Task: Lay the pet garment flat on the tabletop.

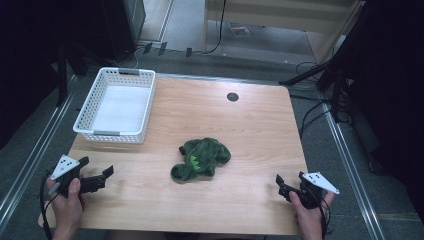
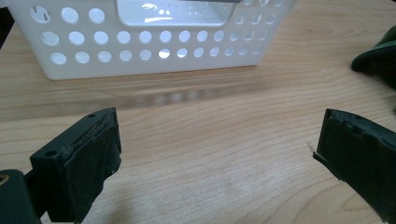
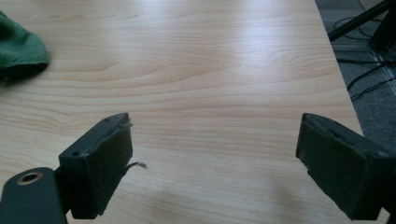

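A crumpled green cloth [image 1: 200, 159] with a bright green patch lies in the middle of the wooden table [image 1: 250, 130]. A white perforated basket [image 1: 114, 134] stands at the table's far left with nothing visible inside. My left gripper [image 1: 96, 166] is held low over the near left corner, open, with bare wood between its jaws. In the left gripper view the left gripper [image 2: 219, 123] faces the basket [image 2: 154, 46], and the cloth [image 2: 380, 56] peeks in at the right edge. My right gripper [image 1: 290, 177] hovers at the near right, open. In the right gripper view the right gripper [image 3: 215, 123] has the cloth [image 3: 18, 51] far off to its left.
A round black grommet [image 1: 232, 96] sits near the table's far edge. Cables and dark stand legs [image 1: 325, 75] crowd the floor to the right of the table. The table's right edge [image 3: 343, 88] runs close beside the right gripper.
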### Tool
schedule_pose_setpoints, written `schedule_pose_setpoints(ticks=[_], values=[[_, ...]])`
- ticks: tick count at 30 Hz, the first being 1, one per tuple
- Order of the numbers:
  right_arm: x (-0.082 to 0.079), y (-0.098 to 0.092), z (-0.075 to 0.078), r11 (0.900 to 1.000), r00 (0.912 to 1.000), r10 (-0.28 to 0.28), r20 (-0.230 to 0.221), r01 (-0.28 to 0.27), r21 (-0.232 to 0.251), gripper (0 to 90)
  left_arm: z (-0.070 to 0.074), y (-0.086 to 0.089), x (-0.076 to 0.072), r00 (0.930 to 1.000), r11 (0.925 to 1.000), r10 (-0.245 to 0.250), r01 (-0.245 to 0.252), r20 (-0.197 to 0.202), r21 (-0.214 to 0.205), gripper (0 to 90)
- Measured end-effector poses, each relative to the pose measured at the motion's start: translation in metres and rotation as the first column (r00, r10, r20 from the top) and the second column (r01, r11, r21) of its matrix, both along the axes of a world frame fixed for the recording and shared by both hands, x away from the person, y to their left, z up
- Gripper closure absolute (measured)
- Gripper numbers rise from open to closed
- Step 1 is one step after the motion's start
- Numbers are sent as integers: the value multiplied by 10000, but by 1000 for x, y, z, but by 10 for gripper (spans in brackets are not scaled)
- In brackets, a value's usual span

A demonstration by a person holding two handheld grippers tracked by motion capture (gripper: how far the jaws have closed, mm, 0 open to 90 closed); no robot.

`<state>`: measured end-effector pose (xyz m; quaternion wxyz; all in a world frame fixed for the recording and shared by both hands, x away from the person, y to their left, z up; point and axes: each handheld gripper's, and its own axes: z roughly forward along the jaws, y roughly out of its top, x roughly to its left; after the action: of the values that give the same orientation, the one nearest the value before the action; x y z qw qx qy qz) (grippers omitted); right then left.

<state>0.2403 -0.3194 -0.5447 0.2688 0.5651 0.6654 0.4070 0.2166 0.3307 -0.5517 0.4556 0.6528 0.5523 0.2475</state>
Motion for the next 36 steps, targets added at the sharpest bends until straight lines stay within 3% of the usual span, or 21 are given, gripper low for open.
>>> schedule_pose_setpoints(ticks=[4, 8, 14, 18, 19, 20, 23, 24, 25, 26, 31, 33, 36], values=[[-1, 7, 2, 9999, 9999, 134, -42, -134, -11, 125, 0, 4, 1, 10000, 9995, 80, -81, -44, -308, 1], [-2, 15, 5, 9993, 9992, 384, 52, -384, 32, 129, 0, 3, 2, 10000, 9997, 37, -39, -83, -261, 1], [0, 46, 26, 9934, 9919, 1128, 578, -1138, 138, 131, -1, 3, 3, 9999, 9992, 101, -106, -122, -378, 1], [4, 63, 37, 9888, 9866, 1474, 694, -1487, 127, 131, -1, 3, 3, 9998, 9992, 108, -113, -143, -389, 1], [5, 70, 40, 9860, 9835, 1655, 729, -1664, 57, 131, -1, 3, 3, 9998, 9992, 100, -107, -171, -383, 1], [8, 84, 49, 9789, 9751, 2040, 871, -2046, -22, 131, -1, 3, 3, 9998, 9993, 81, -88, -178, -368, 1], [10, 96, 55, 9731, 9682, 2293, 1000, -2302, -26, 131, -1, 4, 3, 9998, 9991, 94, -100, -148, -400, 1], [14, 111, 62, 9654, 9597, 2593, 1084, -2607, -11, 131, -1, 4, 3, 9998, 9991, 100, -107, -154, -413, 1], [14, 111, 62, 9654, 9597, 2593, 1084, -2607, -11, 131, -1, 3, 3, 9998, 9992, 109, -115, -160, -377, 1], [20, 127, 68, 9567, 9508, 2891, 1111, -2911, 21, 131, -1, 2, 3, 9998, 9996, 122, -125, -128, -260, 1], [31, 150, 75, 9438, 9379, 3281, 1123, -3304, 15, 131, 1, -4, 3, 9992, 9995, -5, 17, -394, 307, 1], [37, 160, 78, 9379, 9325, 3445, 1080, -3468, 21, 131, 4, -7, 5, 9980, 9991, -302, 317, -548, 271, 1], [45, 172, 82, 9287, 9236, 3687, 1047, -3708, 3, 131, 10, -17, 7, 9970, 9981, -619, 616, -466, -81, 1]])
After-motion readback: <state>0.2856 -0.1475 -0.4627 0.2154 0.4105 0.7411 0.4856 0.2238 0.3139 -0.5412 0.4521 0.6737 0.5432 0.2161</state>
